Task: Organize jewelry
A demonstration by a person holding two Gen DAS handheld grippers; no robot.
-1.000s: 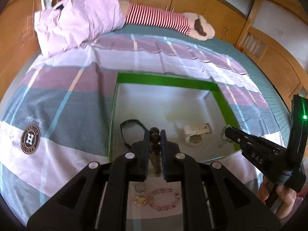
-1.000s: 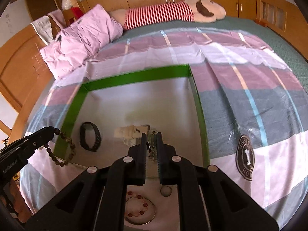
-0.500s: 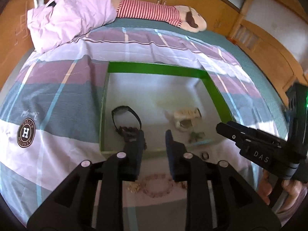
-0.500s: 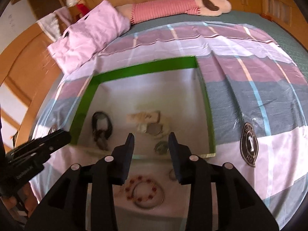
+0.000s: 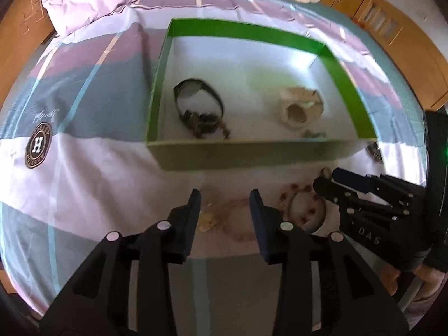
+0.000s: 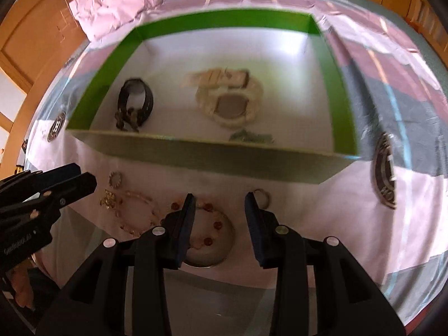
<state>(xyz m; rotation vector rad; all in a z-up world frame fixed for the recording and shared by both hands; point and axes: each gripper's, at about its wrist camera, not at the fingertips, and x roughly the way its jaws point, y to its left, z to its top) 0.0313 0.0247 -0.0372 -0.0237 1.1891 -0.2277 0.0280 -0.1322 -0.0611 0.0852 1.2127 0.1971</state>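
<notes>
Both grippers are matte black plastic with 2 flat fingers lined in dark blue pads and round silver screw heads at the finger bases; the right gripper (image 5: 326,180) carries white "DAS" lettering and a green indicator light

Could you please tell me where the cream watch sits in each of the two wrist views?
Left wrist view: the cream watch lies inside the green box, right of centre.
Right wrist view: the cream watch lies at the box's middle.
Shared landmark: the black band, to the watch's left in both.
</notes>
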